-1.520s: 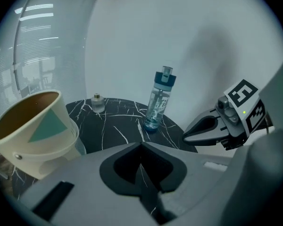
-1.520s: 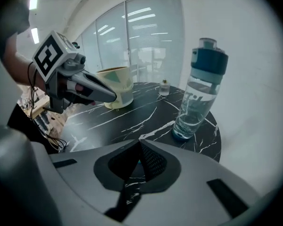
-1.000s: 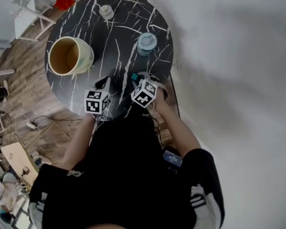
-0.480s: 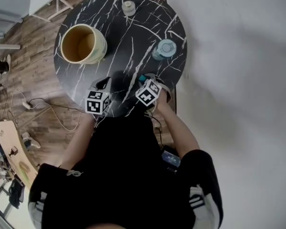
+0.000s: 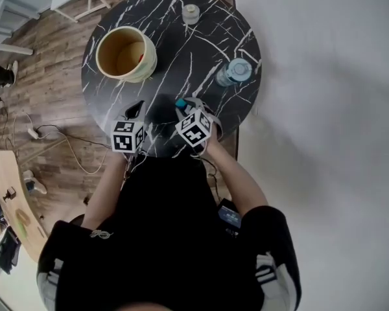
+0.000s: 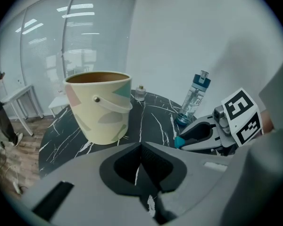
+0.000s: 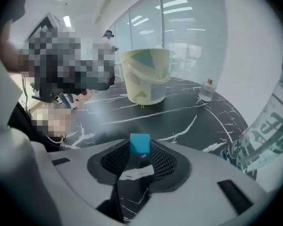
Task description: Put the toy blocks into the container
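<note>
One blue block (image 7: 140,143) is in hand, so I read the step as the carry. The pick-up looks done, and the drop into the container (image 6: 101,117) is not yet made.

Right gripper (image 5: 185,107): the jaws stand wide, with the block lodged at their very tips and a pad against each side of it. I judge that a grip, not a mere straddle. The gripper lies low and nearly level over the near part of the surface (image 5: 181,50). I cannot tell whether the block is clear of the marble or rests on it.

Left gripper (image 6: 140,147): the jaws are fully together with nothing between them. It hangs idle just beside the right one at the near rim.

Container: a pale bucket with a swing handle, upright on the far-left part of the surface, well apart from the block, mouth upward. In the right gripper view it stands almost dead ahead of the jaws, with bare surface between. A water bottle (image 5: 233,73) stands off to the right and a small jar (image 5: 190,13) sits at the far edge. Neither is on the line to the bucket.

Next move, as I see it: raise the block above the rim, advance along the jaws' line until it hangs over the mouth, then part the jaws. The tip-only hold is the weak point, so I would travel smoothly.
</note>
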Available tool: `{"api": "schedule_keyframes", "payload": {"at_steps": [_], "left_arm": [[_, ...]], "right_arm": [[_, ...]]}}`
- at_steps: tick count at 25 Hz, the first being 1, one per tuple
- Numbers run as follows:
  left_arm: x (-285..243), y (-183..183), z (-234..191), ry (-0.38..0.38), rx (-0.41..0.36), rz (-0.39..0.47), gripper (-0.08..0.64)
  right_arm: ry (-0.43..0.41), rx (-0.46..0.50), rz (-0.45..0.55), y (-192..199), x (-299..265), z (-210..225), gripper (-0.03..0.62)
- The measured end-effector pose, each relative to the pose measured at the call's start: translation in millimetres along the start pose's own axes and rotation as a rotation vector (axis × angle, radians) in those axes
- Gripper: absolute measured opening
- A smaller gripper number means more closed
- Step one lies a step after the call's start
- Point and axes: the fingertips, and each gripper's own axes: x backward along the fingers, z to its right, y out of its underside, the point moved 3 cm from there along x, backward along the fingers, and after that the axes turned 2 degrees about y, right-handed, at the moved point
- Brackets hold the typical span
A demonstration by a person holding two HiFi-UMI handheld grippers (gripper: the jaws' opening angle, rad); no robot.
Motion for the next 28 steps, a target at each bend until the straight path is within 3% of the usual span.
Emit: {"api": "schedule_keyframes", "payload": {"at_steps": [11, 15, 20, 28], "left_arm": [[59.8, -21.8, -57.4, -0.125, 0.067, 0.135, 0.0], [72.1, -34.8, -64.4, -0.128, 0.061, 0.182, 0.0], [89.9, -59.1, -74.2, -0.126, 0.038, 0.249, 0.0], [109.1, -100.2, -91.7, -0.105, 0.004, 0.337, 0.0]], "right_arm": [[0.009, 0.029, 0.275, -94.1, 22.3, -23.4, 0.121], [0.034, 0.034, 0.359, -125.9, 36.3, -24.3, 0.121], [0.029, -0.044, 0.46, -169.0, 68.0, -29.3, 0.121], [0.083, -0.023, 0.553, -225.5, 89.4, -32.7, 0.121]]}}
